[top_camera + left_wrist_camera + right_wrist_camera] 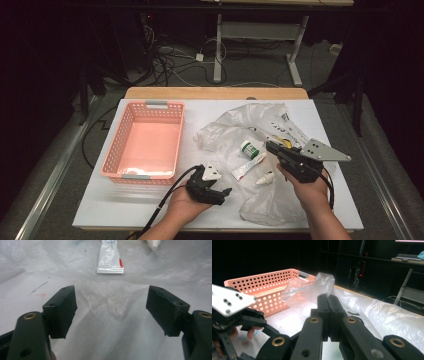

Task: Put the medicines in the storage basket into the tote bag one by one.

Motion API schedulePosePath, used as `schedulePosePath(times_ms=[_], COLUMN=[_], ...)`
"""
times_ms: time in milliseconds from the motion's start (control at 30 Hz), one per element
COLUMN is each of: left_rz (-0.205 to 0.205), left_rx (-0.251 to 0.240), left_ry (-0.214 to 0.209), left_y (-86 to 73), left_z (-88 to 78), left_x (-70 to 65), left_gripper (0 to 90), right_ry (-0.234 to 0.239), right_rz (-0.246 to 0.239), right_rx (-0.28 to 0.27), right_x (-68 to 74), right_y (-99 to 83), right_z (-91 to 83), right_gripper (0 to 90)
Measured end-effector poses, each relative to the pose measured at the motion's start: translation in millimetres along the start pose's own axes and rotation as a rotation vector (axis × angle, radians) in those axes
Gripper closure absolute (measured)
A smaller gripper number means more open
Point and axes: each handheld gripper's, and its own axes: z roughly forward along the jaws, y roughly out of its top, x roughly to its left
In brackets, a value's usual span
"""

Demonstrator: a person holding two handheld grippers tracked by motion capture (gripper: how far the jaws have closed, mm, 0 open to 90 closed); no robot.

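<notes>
The pink basket [145, 142] sits near the left edge of the table [100, 200], and nothing can be seen inside it yet. A small tube [248, 166], a green-topped jar [249, 148] and a little white bottle [265, 178] lie on the clear plastic bag [260, 125] in the middle of the table.

The right gripper [272, 146] is clenched on a fold of the bag and lifts it up, as the right gripper view shows. The left gripper [227, 191] is near the front edge with its jaws apart and nothing between them. It points at the tube, which lies a little way ahead.

So the packing looks barely started. All three things probably still need to go into the basket.
</notes>
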Motion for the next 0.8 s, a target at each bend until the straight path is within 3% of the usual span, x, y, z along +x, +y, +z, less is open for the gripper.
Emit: schedulePosePath(times_ms=[67,100,133,200,267,367,433,567,667,800], left_rz=[-0.015,-0.031,-0.022,-0.012,-0.028,-0.050,-0.041,0.030,0.025,0.004], left_rx=[0.011,0.032,0.056,0.056,0.042,0.024,0.018,0.014,0.010,-0.004], left_ry=[0.012,-0.001,0.001,0.005,0.004,0.021,0.023,0.001,-0.016,-0.039], left_y=[4.3,6.0,8.2,10.8,10.7,10.4,10.4,10.8,10.3,8.9], left_z=[9.3,15.2,19.0,21.2,21.2,20.3,20.6,21.4,21.2,19.2], left_x=[2.1,3.1,2.2,0.3,1.7,4.3,3.4,-2.5,-1.3,1.9], left_gripper=[18.2,17.3,17.3,18.9,24.9,45.0,53.6,75.1,88.3,88.6], right_ry=[0.001,0.000,0.000,-0.002,-0.004,-0.005,-0.005,-0.011,-0.020,-0.018], right_rz=[-0.001,0.001,0.003,0.003,0.007,0.010,0.009,0.014,0.011,0.010], right_rx=[0.003,0.004,0.006,0.000,0.001,0.002,0.002,0.008,0.017,0.023], right_x=[0.0,-0.2,-0.5,-1.8,-2.4,-2.7,-3.4,-5.5,-6.6,-4.2], right_y=[-0.7,-0.9,-1.0,-0.9,-1.0,-1.1,-1.4,-3.4,-4.2,-5.8], right_z=[0.0,-0.1,-0.5,-0.9,-1.2,-0.2,0.4,2.2,4.1,5.3], right_gripper=[90.0,90.0,90.0,90.0,90.0,90.0,90.0,90.0,90.0,90.0])
